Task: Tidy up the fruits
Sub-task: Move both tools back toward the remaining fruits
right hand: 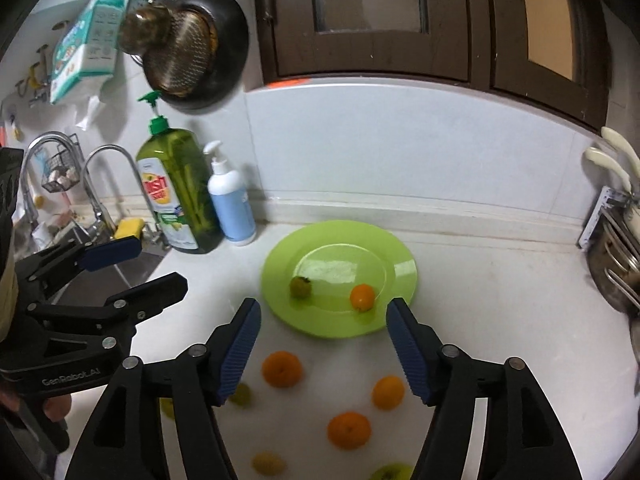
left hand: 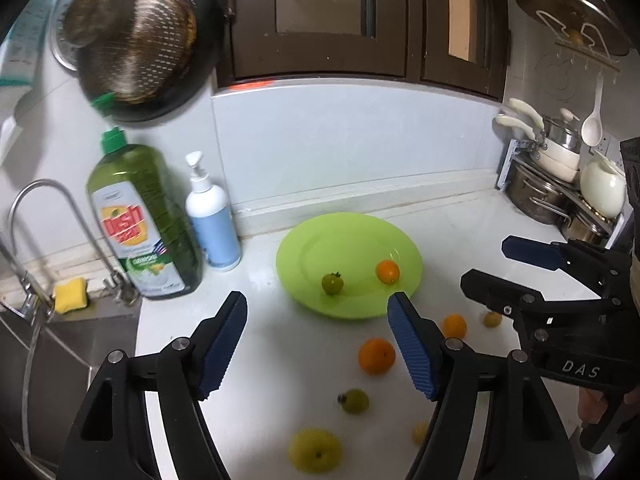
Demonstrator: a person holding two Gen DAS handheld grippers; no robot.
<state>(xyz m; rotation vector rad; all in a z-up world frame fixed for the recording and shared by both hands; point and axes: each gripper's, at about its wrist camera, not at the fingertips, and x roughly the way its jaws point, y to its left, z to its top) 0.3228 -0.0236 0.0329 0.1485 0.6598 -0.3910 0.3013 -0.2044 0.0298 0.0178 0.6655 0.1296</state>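
Observation:
A green plate (left hand: pixel 316 248) (right hand: pixel 396 268) lies on the white counter and holds a small green tomato (left hand: pixel 332 283) (right hand: pixel 300 286) and a small orange fruit (left hand: pixel 387 271) (right hand: pixel 362 297). Several oranges (left hand: pixel 376 356) (right hand: pixel 281 369), green tomatoes (left hand: pixel 354 400) and yellow fruits (left hand: pixel 315 450) lie loose on the counter in front of the plate. My left gripper (left hand: pixel 316 344) is open and empty above the loose fruit; it also shows in the right wrist view (right hand: pixel 138 266). My right gripper (right hand: pixel 322 346) is open and empty, and shows in the left wrist view (left hand: pixel 486 264).
A green dish-soap bottle (left hand: pixel 144 224) (right hand: pixel 180 196) and a white pump bottle (left hand: pixel 212 220) (right hand: pixel 232 204) stand left of the plate. A sink (left hand: pixel 60 344) with a tap and yellow sponge (left hand: pixel 70 294) is at left. Pots on a rack (left hand: pixel 560 184) stand at right.

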